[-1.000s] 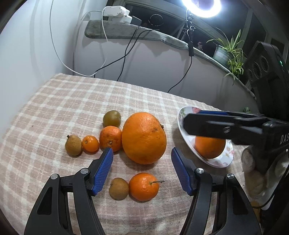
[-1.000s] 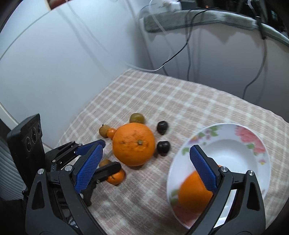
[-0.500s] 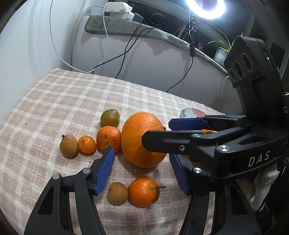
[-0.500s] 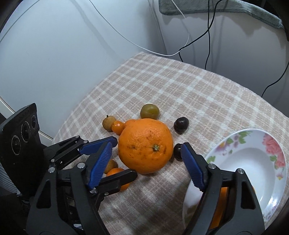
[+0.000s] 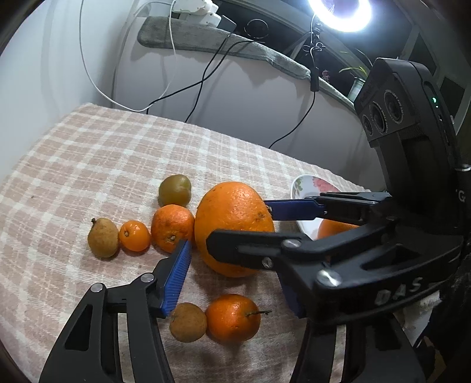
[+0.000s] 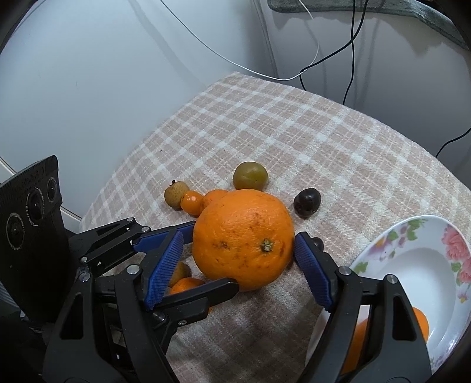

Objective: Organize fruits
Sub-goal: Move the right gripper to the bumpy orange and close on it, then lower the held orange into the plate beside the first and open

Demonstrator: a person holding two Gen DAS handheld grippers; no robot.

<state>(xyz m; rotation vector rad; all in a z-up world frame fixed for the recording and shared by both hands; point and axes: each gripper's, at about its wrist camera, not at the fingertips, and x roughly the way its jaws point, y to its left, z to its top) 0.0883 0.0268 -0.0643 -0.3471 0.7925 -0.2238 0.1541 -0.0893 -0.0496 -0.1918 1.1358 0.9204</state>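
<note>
Checked tablecloth (image 6: pixel 294 123) carries the fruit; big orange (image 6: pixel 244 238) sits mid-cloth, bracketed by the right gripper (image 6: pixel 235 259), jaws just narrowing with pads at or near the rind, contact unclear. Left gripper (image 5: pixel 232 277), also just narrowing, hangs spread and empty at the orange's 8 o'clock above a tangerine (image 5: pixel 232 316). Floral plate (image 6: pixel 412 235) at 4 o'clock holds another orange, probably the destination.

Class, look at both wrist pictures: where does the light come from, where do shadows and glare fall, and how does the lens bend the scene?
Left wrist view: a ring light glares white at the top; the large orange casts a shadow toward the camera; dark corners frame the picture. Right wrist view: no lamp visible, a soft sheen on the plate, and the checked cloth bulges with fisheye curvature.
</note>
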